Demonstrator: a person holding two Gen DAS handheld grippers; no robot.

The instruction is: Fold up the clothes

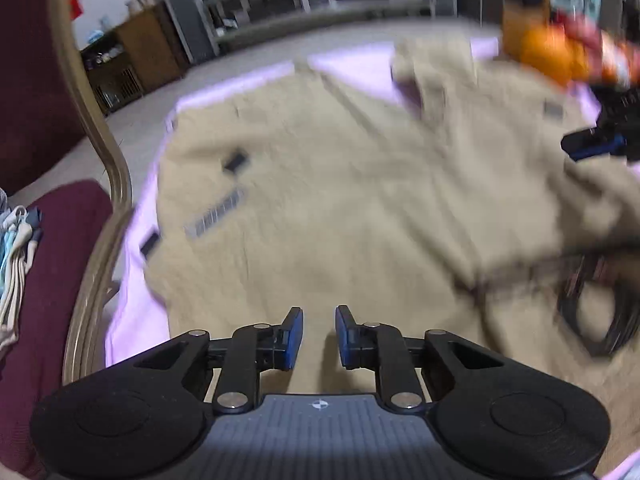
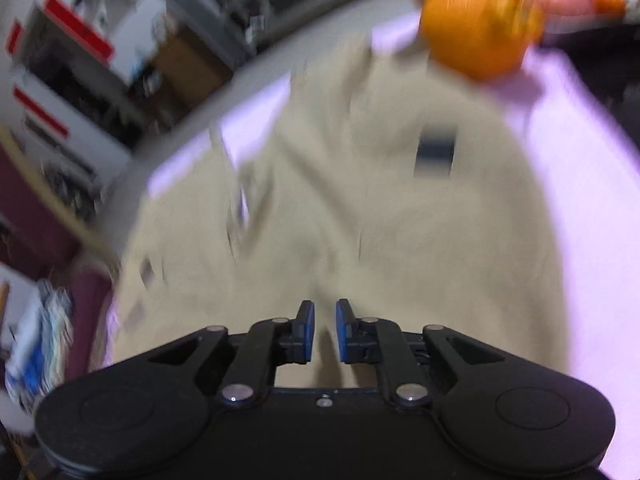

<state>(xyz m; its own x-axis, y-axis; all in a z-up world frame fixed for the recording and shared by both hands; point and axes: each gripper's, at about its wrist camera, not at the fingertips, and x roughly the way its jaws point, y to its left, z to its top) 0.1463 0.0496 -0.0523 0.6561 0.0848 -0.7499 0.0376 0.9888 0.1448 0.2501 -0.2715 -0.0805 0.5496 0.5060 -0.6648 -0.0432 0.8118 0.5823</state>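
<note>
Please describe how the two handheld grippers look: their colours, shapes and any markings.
Both the left gripper and the right gripper have black linkage arms with silver rivets, rounded black side lobes and blue pads on the fingers. The left body is ribbed grey with a small round crosshair mark; the right body is plain black.

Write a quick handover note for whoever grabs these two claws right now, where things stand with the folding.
Left claw: open, empty, above the near edge of the beige garment.
Right claw: open, empty, also above the garment's near edge; both views are motion-blurred.
Garment: spread over the lilac tabletop, wrinkled, one flap turned over at the far side. A fruit bowl sits at the far right corner.
Other clothes are stacked on the maroon chair to the left.
Done: garment laid out; no neat fold visible.
Left: grip an edge and fold it, probably then add it to the stack.
</note>
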